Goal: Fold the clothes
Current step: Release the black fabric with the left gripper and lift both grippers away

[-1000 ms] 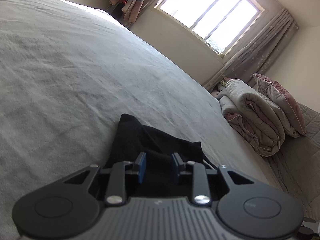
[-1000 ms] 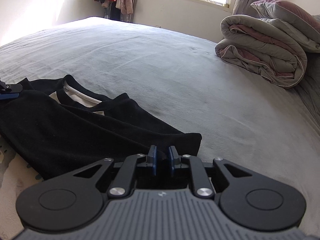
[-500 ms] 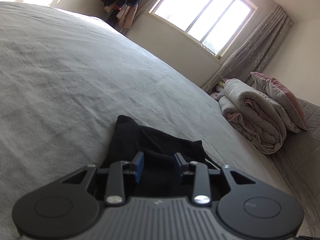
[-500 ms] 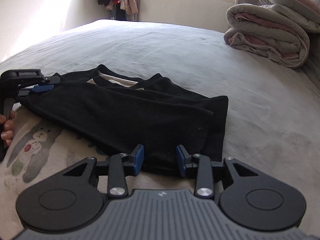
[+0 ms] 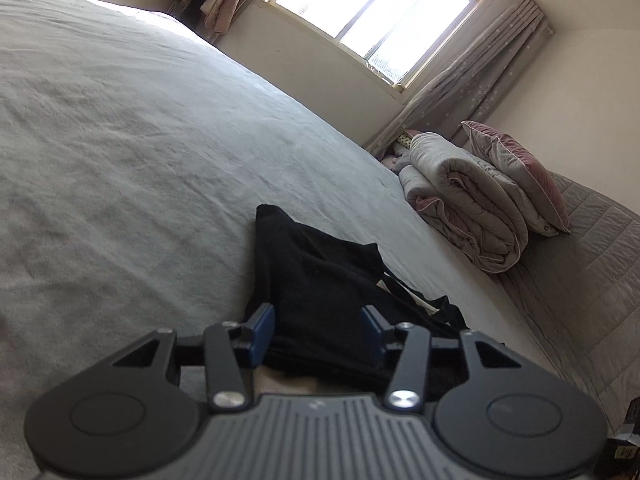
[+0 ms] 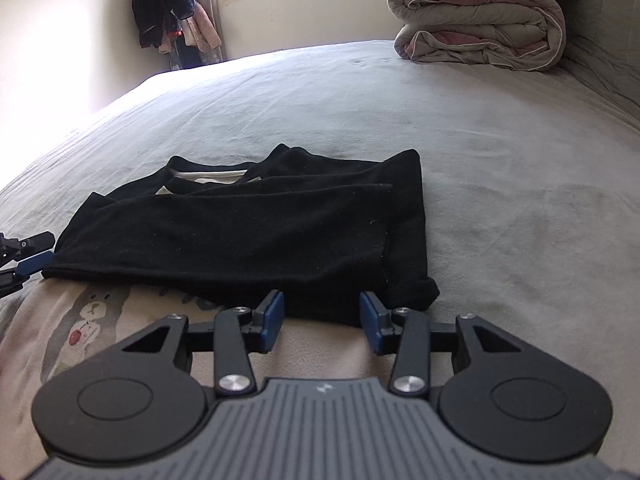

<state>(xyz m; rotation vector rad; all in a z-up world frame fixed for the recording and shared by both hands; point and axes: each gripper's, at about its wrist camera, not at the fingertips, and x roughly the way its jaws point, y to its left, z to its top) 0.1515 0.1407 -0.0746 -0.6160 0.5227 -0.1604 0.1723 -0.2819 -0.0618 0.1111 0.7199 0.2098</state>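
One folded black garment on the grey bedspread — one cream cartoon-print cloth under it. One rolled grey-and-pink duvet, one pink-edged pillow on top. One bright window — two black blue-padded grippers, left and right.

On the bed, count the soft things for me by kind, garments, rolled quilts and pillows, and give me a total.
Black garment: 1
Printed cream garment under it: 1
Rolled quilt: 1
Pillow on the quilt: 1
Total: 4
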